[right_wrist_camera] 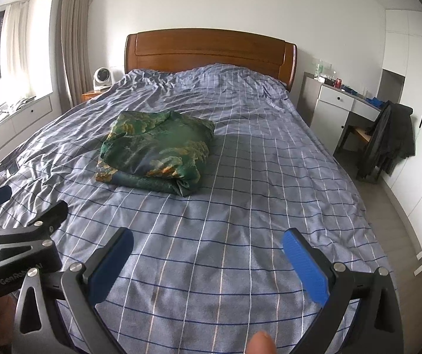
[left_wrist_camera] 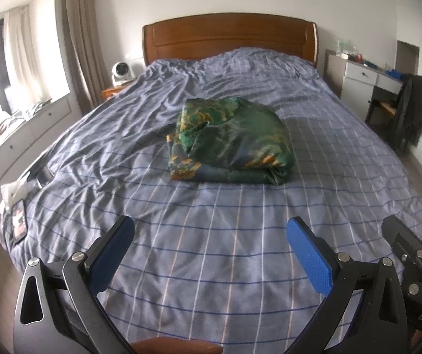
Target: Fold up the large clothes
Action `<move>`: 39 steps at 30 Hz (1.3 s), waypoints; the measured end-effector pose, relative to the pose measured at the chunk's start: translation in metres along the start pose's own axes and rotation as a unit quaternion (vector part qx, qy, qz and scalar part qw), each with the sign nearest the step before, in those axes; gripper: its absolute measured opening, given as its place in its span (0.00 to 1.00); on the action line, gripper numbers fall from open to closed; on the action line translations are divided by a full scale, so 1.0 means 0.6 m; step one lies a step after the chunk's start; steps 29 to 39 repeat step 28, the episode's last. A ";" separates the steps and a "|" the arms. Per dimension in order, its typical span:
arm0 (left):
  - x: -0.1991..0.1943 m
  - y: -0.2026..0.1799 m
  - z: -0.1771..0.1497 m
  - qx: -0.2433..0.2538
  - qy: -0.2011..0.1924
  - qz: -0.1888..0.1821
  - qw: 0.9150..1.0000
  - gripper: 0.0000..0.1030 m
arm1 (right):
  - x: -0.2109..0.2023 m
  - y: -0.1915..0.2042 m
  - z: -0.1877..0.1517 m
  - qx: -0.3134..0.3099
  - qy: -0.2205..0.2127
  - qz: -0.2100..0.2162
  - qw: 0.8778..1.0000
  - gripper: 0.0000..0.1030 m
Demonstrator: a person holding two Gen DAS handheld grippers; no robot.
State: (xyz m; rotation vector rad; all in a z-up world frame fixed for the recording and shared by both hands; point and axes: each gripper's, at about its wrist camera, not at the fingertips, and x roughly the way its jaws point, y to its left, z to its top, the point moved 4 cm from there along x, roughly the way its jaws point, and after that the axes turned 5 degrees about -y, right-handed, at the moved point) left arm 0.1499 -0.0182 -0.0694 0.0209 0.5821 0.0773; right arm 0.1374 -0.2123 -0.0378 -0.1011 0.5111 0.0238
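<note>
A green and gold patterned garment [left_wrist_camera: 228,141] lies folded in a compact bundle near the middle of the bed [left_wrist_camera: 211,250], also in the right wrist view [right_wrist_camera: 155,150]. My left gripper [left_wrist_camera: 211,230] is open and empty, held above the foot of the bed, well short of the garment. My right gripper [right_wrist_camera: 208,242] is open and empty too, beside it over the blue checked cover [right_wrist_camera: 240,206]. Each gripper shows at the edge of the other's view: the right one [left_wrist_camera: 411,244], the left one [right_wrist_camera: 19,212].
A wooden headboard [left_wrist_camera: 228,38] stands at the far end. A phone [left_wrist_camera: 19,221] and white tissue [left_wrist_camera: 14,191] lie on the bed's left edge. A white fan [left_wrist_camera: 121,72] sits on the nightstand. A desk [right_wrist_camera: 343,103] and a chair draped with a dark jacket [right_wrist_camera: 388,138] stand right.
</note>
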 end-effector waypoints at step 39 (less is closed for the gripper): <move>-0.028 0.005 0.013 -0.004 -0.040 0.008 0.999 1.00 | -0.034 0.013 0.014 -0.016 -0.043 0.001 0.999 1.00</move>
